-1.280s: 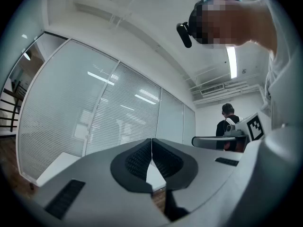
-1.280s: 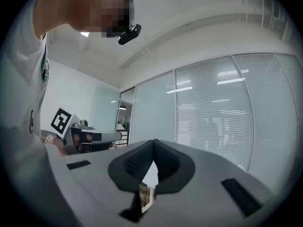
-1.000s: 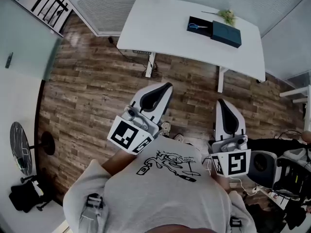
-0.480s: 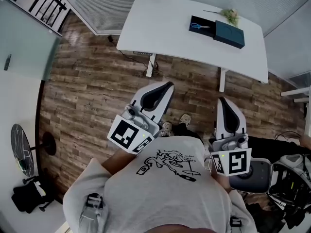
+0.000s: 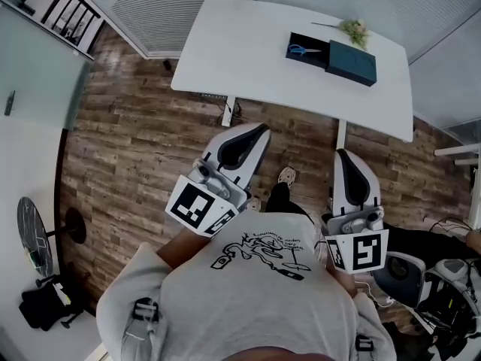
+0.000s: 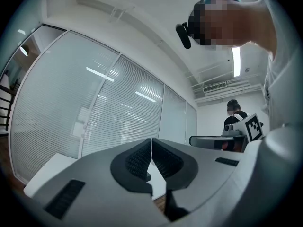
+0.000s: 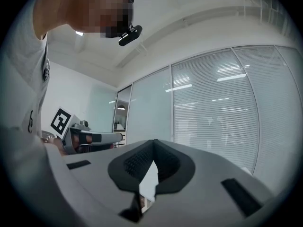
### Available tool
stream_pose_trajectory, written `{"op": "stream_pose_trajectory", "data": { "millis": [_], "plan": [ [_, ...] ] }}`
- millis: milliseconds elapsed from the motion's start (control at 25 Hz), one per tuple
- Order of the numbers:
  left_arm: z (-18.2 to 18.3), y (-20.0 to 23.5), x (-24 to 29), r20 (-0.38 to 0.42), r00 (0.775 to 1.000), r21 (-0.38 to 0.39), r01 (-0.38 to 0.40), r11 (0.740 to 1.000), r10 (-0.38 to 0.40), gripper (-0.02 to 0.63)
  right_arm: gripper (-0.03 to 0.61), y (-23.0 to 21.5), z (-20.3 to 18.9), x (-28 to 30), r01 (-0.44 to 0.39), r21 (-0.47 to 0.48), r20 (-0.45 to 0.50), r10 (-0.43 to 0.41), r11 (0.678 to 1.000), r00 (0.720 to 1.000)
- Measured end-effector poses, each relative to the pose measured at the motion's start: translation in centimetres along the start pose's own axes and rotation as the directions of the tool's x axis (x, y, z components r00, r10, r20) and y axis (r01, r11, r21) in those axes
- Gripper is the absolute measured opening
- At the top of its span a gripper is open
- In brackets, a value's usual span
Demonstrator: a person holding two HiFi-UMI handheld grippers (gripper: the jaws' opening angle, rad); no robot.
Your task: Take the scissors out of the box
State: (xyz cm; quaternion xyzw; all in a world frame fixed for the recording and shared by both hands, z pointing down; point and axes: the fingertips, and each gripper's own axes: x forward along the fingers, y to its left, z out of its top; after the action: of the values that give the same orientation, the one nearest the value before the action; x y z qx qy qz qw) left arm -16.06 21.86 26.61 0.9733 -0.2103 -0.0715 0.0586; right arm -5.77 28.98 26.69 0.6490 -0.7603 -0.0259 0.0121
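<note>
On the far white table (image 5: 248,51) stands an open black box (image 5: 308,51) with blue-handled scissors (image 5: 304,50) inside; its dark teal lid (image 5: 352,61) lies right beside it. My left gripper (image 5: 259,131) is held close to my chest above the wooden floor, shut and empty. My right gripper (image 5: 341,155) is likewise shut with nothing in it. Both are well short of the table. In the left gripper view the jaw tips (image 6: 151,140) meet, and in the right gripper view the tips (image 7: 153,141) meet as well.
A small sprig of flowers (image 5: 352,27) lies at the table's far edge behind the box. Blinds and glass walls surround the room. A round stand (image 5: 31,232) and a dark bag (image 5: 41,307) are at the left; office chairs and cables (image 5: 421,277) crowd the lower right.
I have walked toward the table: it looms larger and nearer in the head view, and my foot has stepped forward. Both grippers stay shut in the same pose.
</note>
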Motion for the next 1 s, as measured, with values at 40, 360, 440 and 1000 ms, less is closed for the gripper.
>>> {"op": "stream_pose_trajectory", "data": {
  "millis": [40,360,440,1000],
  "plan": [
    [0.0,0.2,1.0,0.0,1.0,0.002,0.0,1.0,0.0,0.021,0.005,-0.9,0.0,0.5,0.0,-0.001,0.001,0.0,1.0,1.0],
    [0.0,1.5,9.9,-0.009,1.0,0.031,0.004,1.0,-0.004,0.021,0.005,-9.2,0.0,4.2,-0.005,0.0,0.014,0.005,1.0,1.0],
    [0.3,1.7,11.9,-0.006,1.0,0.038,0.001,0.999,-0.001,0.021,0.005,-11.1,0.2,5.0,-0.01,-0.007,0.016,0.01,1.0,1.0],
    [-0.9,2.8,23.0,-0.005,0.999,0.04,-0.042,0.998,0.043,0.021,0.005,-21.6,-0.9,8.8,-0.058,0.003,-0.003,0.058,0.998,0.998]
  ]
}}
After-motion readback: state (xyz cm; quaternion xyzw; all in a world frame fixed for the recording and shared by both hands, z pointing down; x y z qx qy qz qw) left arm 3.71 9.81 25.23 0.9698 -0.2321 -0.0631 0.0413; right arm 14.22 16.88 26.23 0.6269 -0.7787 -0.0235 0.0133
